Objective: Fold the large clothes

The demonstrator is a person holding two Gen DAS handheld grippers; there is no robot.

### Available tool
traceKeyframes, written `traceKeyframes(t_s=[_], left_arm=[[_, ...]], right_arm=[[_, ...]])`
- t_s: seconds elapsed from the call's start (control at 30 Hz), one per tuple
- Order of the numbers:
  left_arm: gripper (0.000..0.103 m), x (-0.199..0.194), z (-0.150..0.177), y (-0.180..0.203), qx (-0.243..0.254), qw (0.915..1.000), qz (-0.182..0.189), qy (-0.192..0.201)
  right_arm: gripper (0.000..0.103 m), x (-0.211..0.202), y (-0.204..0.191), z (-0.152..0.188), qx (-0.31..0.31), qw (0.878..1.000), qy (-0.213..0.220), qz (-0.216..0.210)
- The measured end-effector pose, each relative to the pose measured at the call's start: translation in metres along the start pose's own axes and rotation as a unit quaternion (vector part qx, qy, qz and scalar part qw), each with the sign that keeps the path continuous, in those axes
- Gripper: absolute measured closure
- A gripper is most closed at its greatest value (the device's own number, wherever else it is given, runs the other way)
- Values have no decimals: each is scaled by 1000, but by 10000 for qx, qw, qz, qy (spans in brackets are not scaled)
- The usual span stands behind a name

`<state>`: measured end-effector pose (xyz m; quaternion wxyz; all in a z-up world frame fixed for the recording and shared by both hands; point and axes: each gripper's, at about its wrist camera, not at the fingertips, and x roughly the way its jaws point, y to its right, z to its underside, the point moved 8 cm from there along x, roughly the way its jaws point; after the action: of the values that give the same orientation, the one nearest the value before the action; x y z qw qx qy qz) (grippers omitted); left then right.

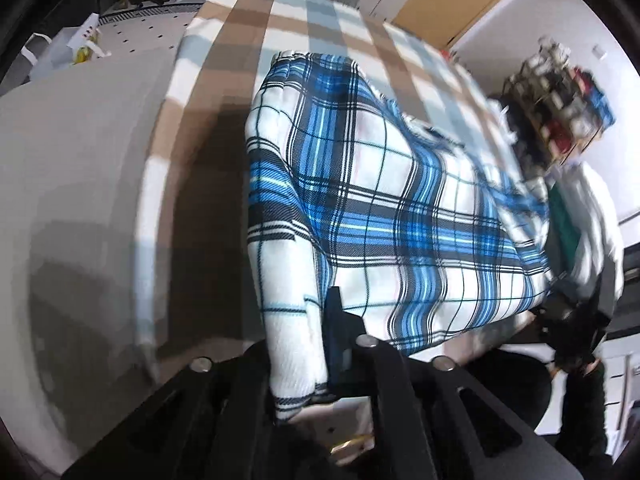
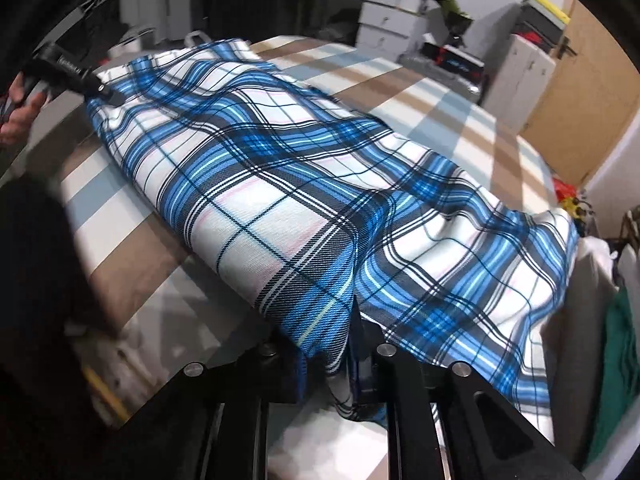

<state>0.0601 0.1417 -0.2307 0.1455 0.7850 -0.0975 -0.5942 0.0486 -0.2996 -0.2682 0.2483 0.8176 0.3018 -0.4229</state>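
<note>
Surface: a bed (image 2: 460, 120) covered with a sheet checked in brown, white and pale blue. Taken from the bed: white drawer units (image 2: 384, 20) are seen beyond its far edge, a wooden door (image 2: 580, 112) past its far right corner, a cluttered shelf rack (image 1: 560, 92) off one side, and a white perforated panel (image 1: 140, 28) off the other. Both views are motion-blurred at the edges.

The task item, a blue-white plaid garment (image 2: 288, 184), is laid lengthwise on the bed, folded over, rumpled in the middle, one end hanging near the bed's edge.

The left gripper (image 1: 316, 344) is clenched on a white-checked corner of the garment at the bed's near edge; fabric is bunched between the fingers (image 1: 340, 336) and drapes up and away from them. In the right wrist view this gripper is seen at the garment's far left corner, held by a hand (image 2: 20, 112).

The right gripper (image 2: 344, 352) is clamped on a blue-striped fold at the opposite end of the garment; cloth is pinched between its fingers and spreads out across the bed from there.
</note>
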Motion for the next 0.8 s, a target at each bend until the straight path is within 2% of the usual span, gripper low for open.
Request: traceKeyframes(t_s=[0.03, 0.07, 0.1, 0.13, 0.23, 0.27, 0.33, 0.37, 0.4, 0.43, 0.5, 0.6, 0.7, 0.73, 0.77, 0.8], left_arm=[[77, -4, 5, -1, 88, 9997, -231, -24], [71, -9, 2, 1, 236, 9989, -409, 77], [56, -19, 2, 7, 389, 9976, -502, 275], [42, -31, 1, 14, 554, 9956, -548, 521], [31, -74, -3, 26, 721, 9860, -690, 1334], [29, -87, -6, 29, 737, 9821, -729, 1571], [22, -111, -12, 33, 648, 9718, -772, 2133], [17, -119, -19, 39, 638, 9659, -671, 2419], [9, -119, -25, 46, 719, 9636, -496, 2528], [9, -114, -30, 56, 856, 9629, -334, 2537], [9, -94, -50, 74, 1036, 9636, -246, 2453], [9, -48, -80, 95, 1094, 9715, 127, 2099], [9, 10, -91, 100, 788, 9852, 504, 1435], [9, 34, -92, 100, 679, 9897, 622, 1098], [9, 59, -89, 99, 710, 9923, 678, 755], [9, 79, -87, 95, 807, 9944, 497, 472]], right_arm=[[53, -2, -1, 4, -1, 9999, -70, 73], [35, -6, 0, 7, 30, 9999, -79, 117], [33, -12, 3, 7, 101, 9999, -17, 87], [33, -24, 6, 6, 248, 9995, 102, -160], [30, -67, 17, -4, 635, 9922, 640, -856], [22, -83, 26, -10, 795, 9882, 879, -970], [9, -102, 52, -26, 1152, 9813, 1238, -917], [7, -108, 65, -33, 1300, 9788, 1335, -848], [7, -109, 75, -42, 1379, 9777, 1366, -796], [7, -105, 90, -53, 1468, 9774, 1354, -697], [7, -92, 106, -69, 1591, 9785, 1174, -591], [8, -51, 120, -91, 1504, 9859, 576, -462], [9, 6, 137, -92, 1267, 9915, -285, 6], [10, 19, 141, -86, 1339, 9897, -500, 17], [16, 31, 144, -80, 1470, 9867, -688, -77], [18, 43, 146, -73, 1605, 9834, -838, -155]])
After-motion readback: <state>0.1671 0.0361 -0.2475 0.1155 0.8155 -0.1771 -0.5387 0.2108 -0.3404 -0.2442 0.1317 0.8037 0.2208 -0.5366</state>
